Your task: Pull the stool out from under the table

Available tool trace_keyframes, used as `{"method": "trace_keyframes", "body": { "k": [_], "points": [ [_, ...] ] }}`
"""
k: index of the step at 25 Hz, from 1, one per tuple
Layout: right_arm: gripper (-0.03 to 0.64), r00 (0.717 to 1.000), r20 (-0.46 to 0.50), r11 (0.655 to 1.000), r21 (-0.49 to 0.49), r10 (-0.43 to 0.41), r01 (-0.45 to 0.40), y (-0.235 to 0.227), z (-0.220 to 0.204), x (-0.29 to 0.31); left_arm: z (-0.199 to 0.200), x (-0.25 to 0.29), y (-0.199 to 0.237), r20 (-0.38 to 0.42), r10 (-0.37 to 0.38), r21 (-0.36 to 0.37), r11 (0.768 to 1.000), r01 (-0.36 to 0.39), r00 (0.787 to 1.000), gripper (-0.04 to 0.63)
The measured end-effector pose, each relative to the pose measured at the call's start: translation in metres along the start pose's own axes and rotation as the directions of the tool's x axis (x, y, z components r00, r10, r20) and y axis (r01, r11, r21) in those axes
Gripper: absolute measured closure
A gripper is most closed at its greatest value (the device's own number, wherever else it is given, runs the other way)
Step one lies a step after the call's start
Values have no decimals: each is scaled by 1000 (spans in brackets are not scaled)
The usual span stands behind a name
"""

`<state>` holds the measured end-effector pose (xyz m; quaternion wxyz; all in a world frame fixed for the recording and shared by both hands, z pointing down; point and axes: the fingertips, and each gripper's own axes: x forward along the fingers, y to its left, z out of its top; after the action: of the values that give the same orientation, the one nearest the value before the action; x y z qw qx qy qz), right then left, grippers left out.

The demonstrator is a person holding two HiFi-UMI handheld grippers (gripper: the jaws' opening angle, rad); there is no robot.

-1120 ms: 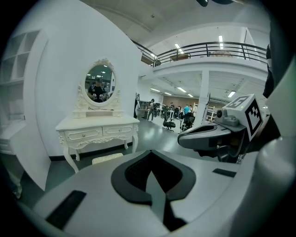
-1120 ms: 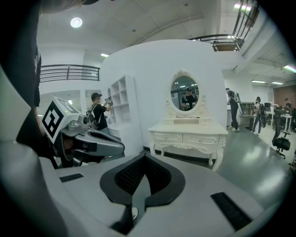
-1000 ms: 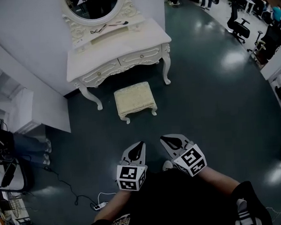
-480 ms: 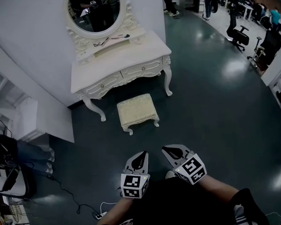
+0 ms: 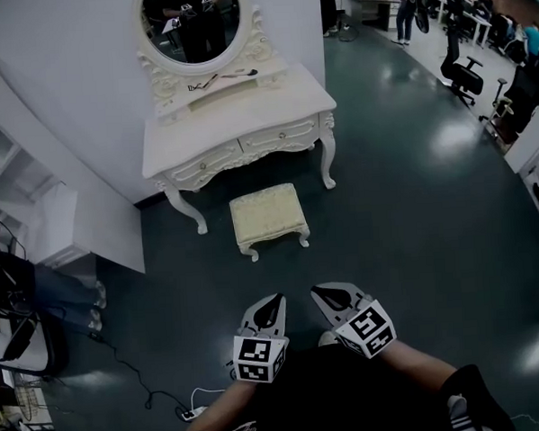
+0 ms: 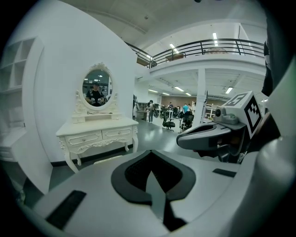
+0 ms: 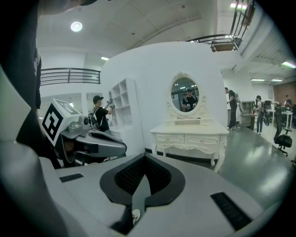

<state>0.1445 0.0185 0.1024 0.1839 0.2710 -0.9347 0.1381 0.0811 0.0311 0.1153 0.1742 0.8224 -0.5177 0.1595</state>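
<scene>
A cream padded stool (image 5: pixel 269 217) with short carved legs stands on the dark floor just in front of the white dressing table (image 5: pixel 238 122), between its front legs. The left gripper view shows the table (image 6: pixel 97 134) ahead, with the stool (image 6: pixel 108 159) as a pale strip low beneath it. From the right gripper view only the table (image 7: pixel 189 136) shows. My left gripper (image 5: pixel 275 298) and right gripper (image 5: pixel 315 291) hover side by side close to my body, a good step short of the stool. Both are shut and empty, pointing toward the stool.
An oval mirror (image 5: pixel 192 25) tops the table. A white shelf unit (image 5: pixel 44 204) stands at the left, and a cable with a power strip (image 5: pixel 191 396) lies on the floor near my feet. Office chairs (image 5: pixel 464 56) and people are far back at the right.
The head view has shifted, so the table, stool and grippers all sit slightly lower in the picture. The grippers and stool keep the same distance apart.
</scene>
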Motion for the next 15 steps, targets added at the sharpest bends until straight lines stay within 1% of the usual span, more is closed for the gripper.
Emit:
{"method": "trace_keyframes", "body": {
  "k": [15],
  "points": [
    [589,1000,3,1000,0,-6,6,4,-2,-2,0,-3,-2,3,-3,11,1000,3,1000,588]
  ]
}}
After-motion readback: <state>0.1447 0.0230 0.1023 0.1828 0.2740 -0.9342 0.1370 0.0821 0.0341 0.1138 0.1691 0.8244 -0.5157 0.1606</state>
